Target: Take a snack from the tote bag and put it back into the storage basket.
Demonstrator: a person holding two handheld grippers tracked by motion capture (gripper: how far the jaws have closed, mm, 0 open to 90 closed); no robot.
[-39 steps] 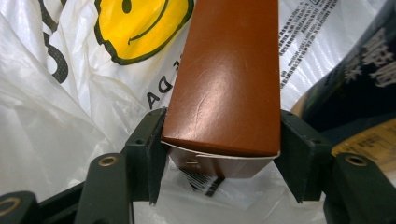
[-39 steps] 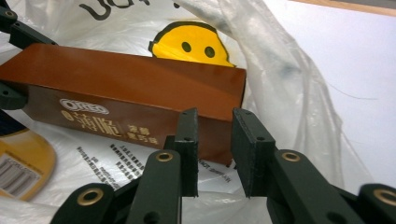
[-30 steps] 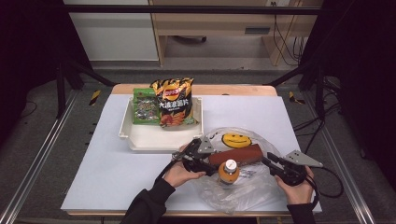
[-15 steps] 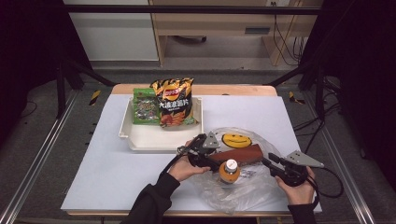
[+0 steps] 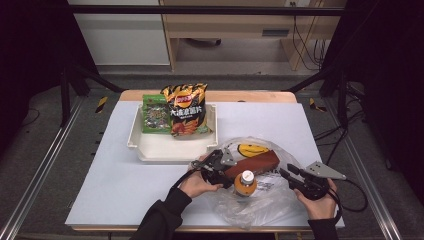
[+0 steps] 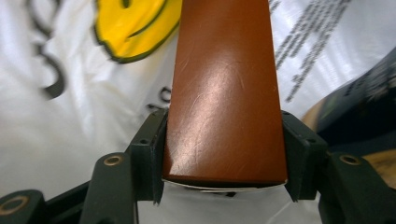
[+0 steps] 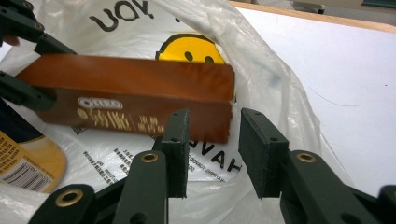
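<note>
A white tray (image 5: pixel 150 150) stands on the white table cover (image 5: pixel 100 175). Inside the tray, at its far side, a black and orange chip bag (image 5: pixel 185 107) leans upright. Just beside it, on the left, there is a green snack packet (image 5: pixel 155 114), touching it.

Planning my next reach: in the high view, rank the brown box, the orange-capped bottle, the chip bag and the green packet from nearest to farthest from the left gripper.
1. Brown box, between the left gripper pads, lying on the plastic bag.
2. Orange-capped bottle, just right, toward the person.
3. Chip bag, standing in the white tray, farther back.
4. Green packet, tray's back left.
</note>
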